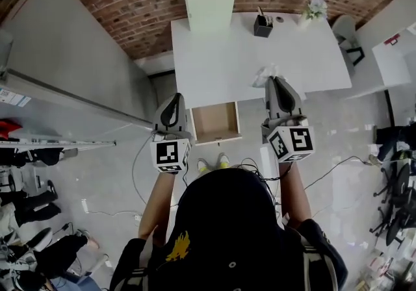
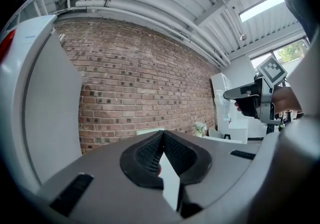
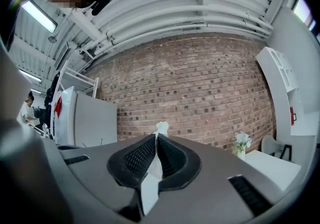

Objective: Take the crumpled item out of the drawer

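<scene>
My right gripper (image 1: 275,82) is shut on the crumpled white item (image 1: 264,75) and holds it up over the front edge of the white table (image 1: 247,56). In the right gripper view a tuft of the crumpled item (image 3: 161,127) pokes out above the closed pads (image 3: 141,155). The wooden drawer (image 1: 216,138) stands pulled out below the table's front, and its inside looks bare. My left gripper (image 1: 173,101) hovers just left of the drawer, jaws together with nothing seen between them. The left gripper view catches the right gripper (image 2: 252,102) with the item (image 2: 220,99) hanging from it.
A white box (image 1: 209,7), a black pen holder (image 1: 262,25) and a small flower pot (image 1: 316,5) stand along the table's far edge by the brick wall. A grey cabinet (image 1: 71,69) is at the left, a chair (image 1: 348,33) at the right. Cables (image 1: 325,173) lie on the floor.
</scene>
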